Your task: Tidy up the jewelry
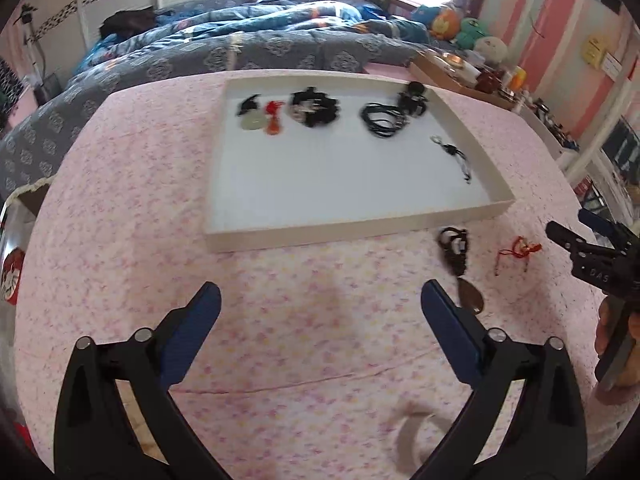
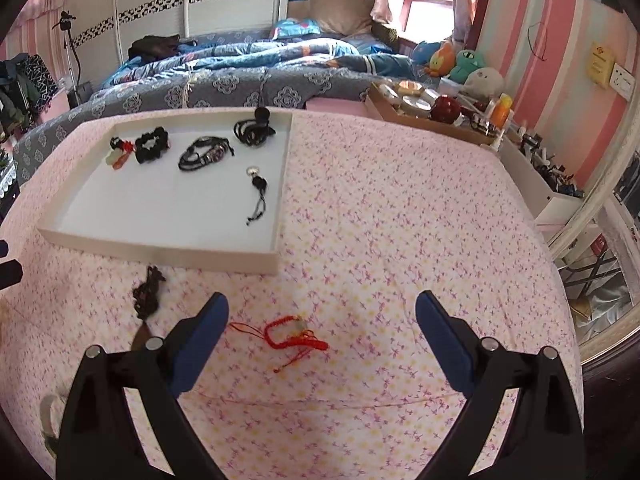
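A shallow white tray (image 1: 360, 228) (image 2: 160, 254) lies on the pink floral cloth and holds several dark bracelets and cords. In front of the tray, a dark beaded strand with a brown pendant (image 1: 458, 256) (image 2: 148, 292) lies on the cloth beside a red cord bracelet (image 1: 518, 250) (image 2: 294, 334). My left gripper (image 1: 320, 304) is open over bare cloth, with the dark strand just past its right finger. My right gripper (image 2: 322, 320) is open, and the red bracelet lies between its fingers, nearer the left one, untouched. In the left wrist view the right gripper (image 1: 588, 248) shows at the right edge.
A white bangle (image 1: 420, 432) (image 2: 48, 416), blurred, lies on the cloth near me. A bed with a blue-grey quilt (image 2: 240, 80) stands behind the table. A brown tray of jars and bottles (image 2: 432, 108) sits at the back right, with plush toys (image 2: 460, 62) beyond.
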